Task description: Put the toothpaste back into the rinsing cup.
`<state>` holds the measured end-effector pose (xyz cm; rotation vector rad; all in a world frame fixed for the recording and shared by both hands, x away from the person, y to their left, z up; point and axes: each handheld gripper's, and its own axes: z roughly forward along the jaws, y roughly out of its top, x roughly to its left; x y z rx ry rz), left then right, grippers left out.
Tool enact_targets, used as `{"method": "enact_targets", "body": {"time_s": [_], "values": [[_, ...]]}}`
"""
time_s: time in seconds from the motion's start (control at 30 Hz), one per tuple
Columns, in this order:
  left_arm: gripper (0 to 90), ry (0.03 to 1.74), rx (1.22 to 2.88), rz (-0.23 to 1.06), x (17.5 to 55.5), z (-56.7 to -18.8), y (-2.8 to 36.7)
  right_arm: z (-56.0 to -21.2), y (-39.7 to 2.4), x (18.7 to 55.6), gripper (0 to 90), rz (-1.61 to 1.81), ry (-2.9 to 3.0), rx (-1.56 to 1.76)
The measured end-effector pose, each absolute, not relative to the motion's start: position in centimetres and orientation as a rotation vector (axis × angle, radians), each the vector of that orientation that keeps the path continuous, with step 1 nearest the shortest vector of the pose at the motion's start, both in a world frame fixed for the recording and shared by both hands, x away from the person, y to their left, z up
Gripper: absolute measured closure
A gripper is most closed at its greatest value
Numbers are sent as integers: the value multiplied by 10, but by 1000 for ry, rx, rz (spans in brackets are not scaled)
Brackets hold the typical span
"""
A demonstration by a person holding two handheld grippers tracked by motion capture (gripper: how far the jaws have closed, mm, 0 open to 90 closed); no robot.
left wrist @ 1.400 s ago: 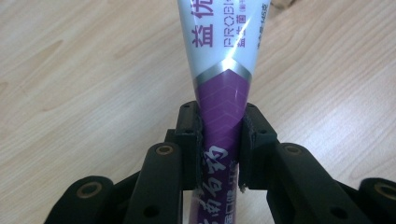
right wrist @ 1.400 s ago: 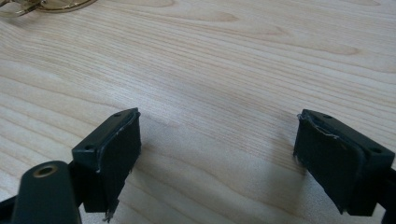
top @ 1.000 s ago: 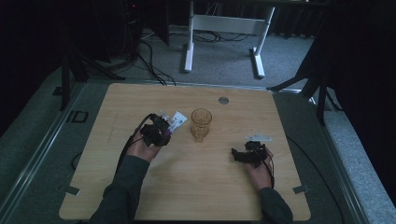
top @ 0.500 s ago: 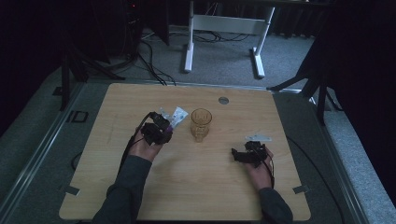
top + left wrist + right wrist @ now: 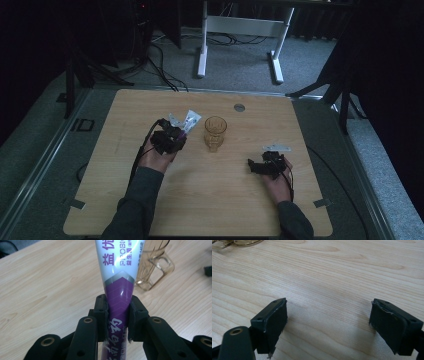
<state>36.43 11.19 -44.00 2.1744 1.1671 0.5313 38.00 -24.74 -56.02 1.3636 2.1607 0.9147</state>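
My left gripper (image 5: 172, 137) (image 5: 117, 315) is shut on a white and purple toothpaste tube (image 5: 118, 277) (image 5: 190, 120), its pads pressing the purple lower part. The tube's white end points up toward an amber glass mug (image 5: 215, 133) (image 5: 152, 267) that stands upright at the middle of the wooden table (image 5: 200, 200). My right gripper (image 5: 257, 166) (image 5: 328, 325) rests low over bare wood to the right of the mug, its jaws wide apart with nothing between them. The mug's rim (image 5: 237, 243) peeks in at the top left of the right gripper view.
A small round grommet (image 5: 239, 107) sits in the table near its far edge. Beyond the table stand a white desk frame (image 5: 240, 30) and cables on the grey floor (image 5: 160, 55). Dark stands flank both far corners.
The left hand has tilted the tube a little, its white end now slightly nearer the mug. The right gripper has stayed where it was.
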Motion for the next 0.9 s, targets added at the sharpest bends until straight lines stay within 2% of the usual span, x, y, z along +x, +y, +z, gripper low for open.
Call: {"method": "enact_targets", "body": {"time_s": [0.5, 0.9], "values": [[726, 1203, 2014, 572, 362, -435, 117, -560, -247, 380, 147, 916, 2161, 1362], [725, 1209, 1932, 542, 363, -432, 118, -560, -247, 380, 147, 917, 2159, 1364]]}}
